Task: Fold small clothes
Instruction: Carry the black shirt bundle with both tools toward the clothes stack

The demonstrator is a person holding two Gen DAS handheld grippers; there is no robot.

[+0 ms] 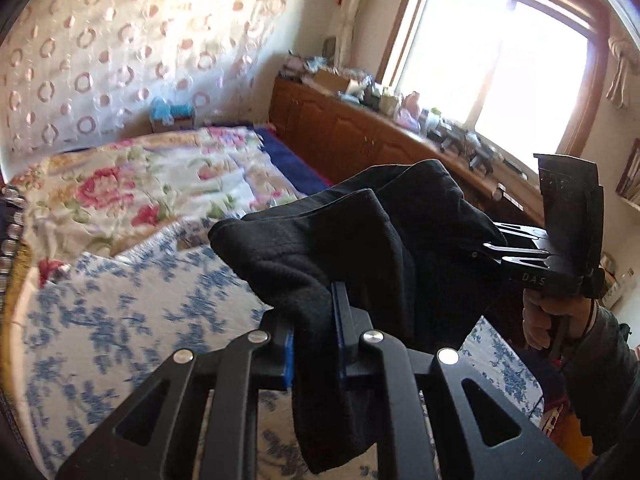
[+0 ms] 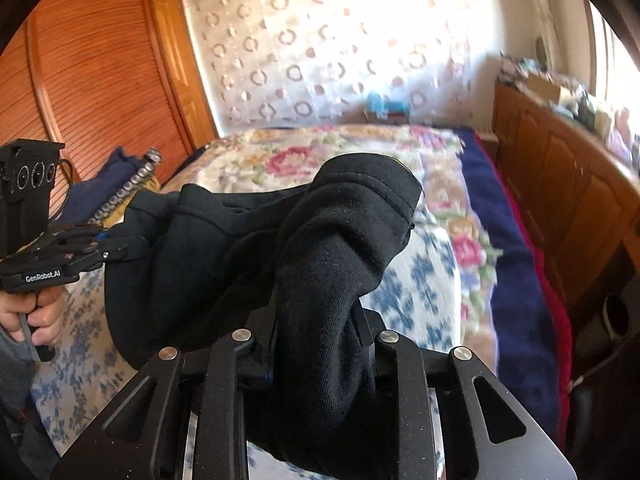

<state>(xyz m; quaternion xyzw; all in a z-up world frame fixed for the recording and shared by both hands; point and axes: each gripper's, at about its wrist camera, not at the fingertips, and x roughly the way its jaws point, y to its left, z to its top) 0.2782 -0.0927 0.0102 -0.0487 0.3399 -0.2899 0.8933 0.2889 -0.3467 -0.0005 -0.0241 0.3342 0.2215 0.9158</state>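
Observation:
A small black fleece garment [image 1: 360, 240] hangs in the air above the bed, stretched between both grippers. My left gripper [image 1: 316, 312] is shut on one bunched end of it, fabric draping down over the fingers. My right gripper [image 2: 320, 328] is shut on the other bunched end of the black garment [image 2: 328, 232]. In the left wrist view the right gripper [image 1: 492, 248] comes in from the right, its tips buried in the cloth. In the right wrist view the left gripper [image 2: 124, 248] comes in from the left, also gripping the cloth.
Below lies a bed with a blue-and-white floral cover [image 1: 132, 320] and a pink rose quilt [image 1: 132, 184]. A wooden cabinet [image 1: 352, 132] with clutter on top runs under the bright window [image 1: 492, 68]. A wooden wardrobe [image 2: 96, 68] stands at left.

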